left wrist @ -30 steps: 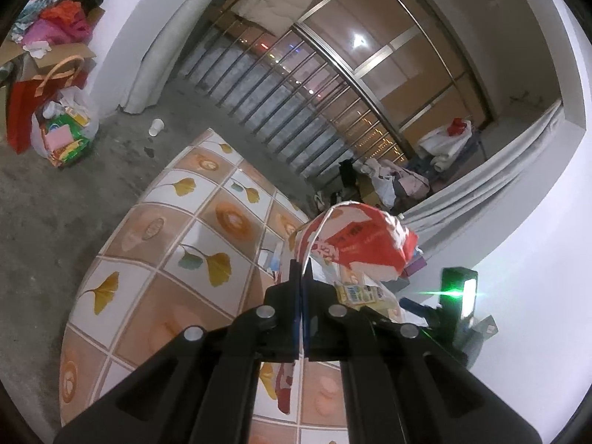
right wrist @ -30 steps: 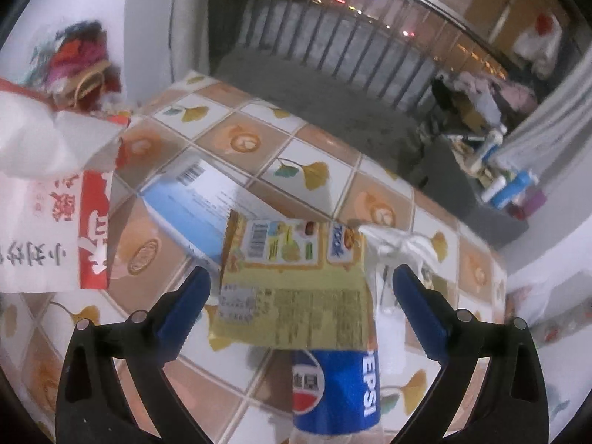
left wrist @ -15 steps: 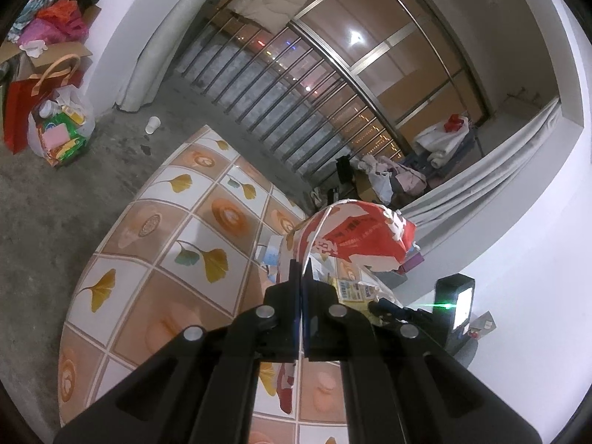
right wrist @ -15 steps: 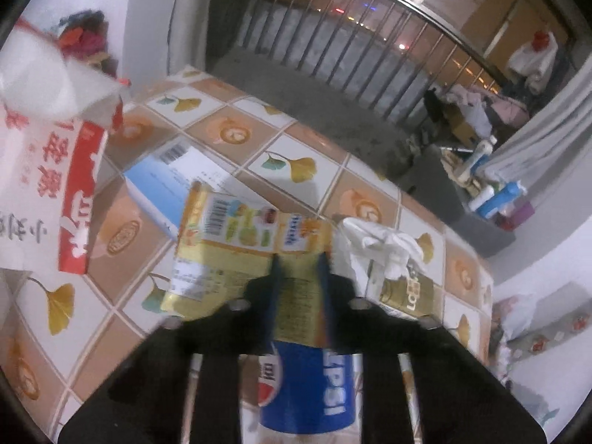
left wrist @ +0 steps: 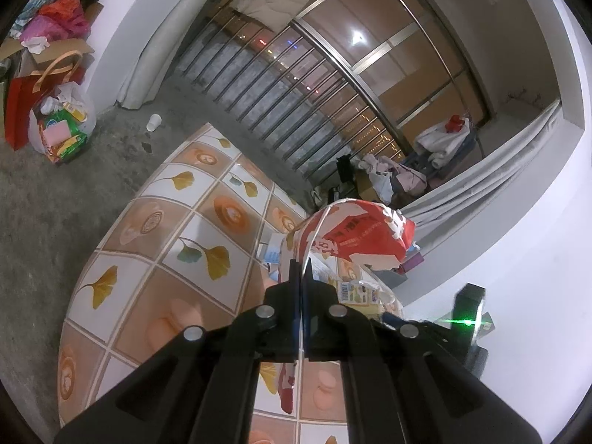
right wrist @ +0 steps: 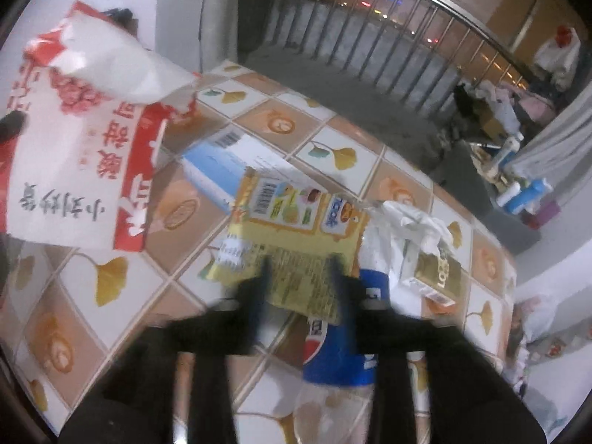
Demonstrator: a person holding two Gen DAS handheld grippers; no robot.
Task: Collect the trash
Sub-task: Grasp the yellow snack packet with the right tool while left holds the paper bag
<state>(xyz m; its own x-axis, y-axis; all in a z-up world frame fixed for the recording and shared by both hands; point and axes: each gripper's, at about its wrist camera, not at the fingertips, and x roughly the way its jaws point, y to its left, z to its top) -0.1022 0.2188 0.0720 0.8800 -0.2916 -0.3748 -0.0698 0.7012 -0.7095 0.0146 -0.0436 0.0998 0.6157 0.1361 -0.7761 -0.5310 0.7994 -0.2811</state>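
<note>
My left gripper (left wrist: 300, 288) is shut on the edge of a red and white plastic bag (left wrist: 355, 233) and holds it up above the tiled table (left wrist: 192, 244). The same bag (right wrist: 77, 162) hangs at the left of the right wrist view. My right gripper (right wrist: 299, 270) is shut on a flat yellow snack wrapper (right wrist: 292, 229), lifted over a Pepsi bottle (right wrist: 336, 351). The right view is blurred by motion.
On the table lie a blue and white box (right wrist: 222, 162), crumpled white tissue (right wrist: 410, 222) and a small gold carton (right wrist: 436, 270). A paper cup (left wrist: 153, 123) and piled bags (left wrist: 55, 125) are on the floor. Railings (left wrist: 281, 111) stand beyond the table.
My right gripper has closed from wide open onto the yellow wrapper and raised it. My left gripper has lifted the bag a little higher.
</note>
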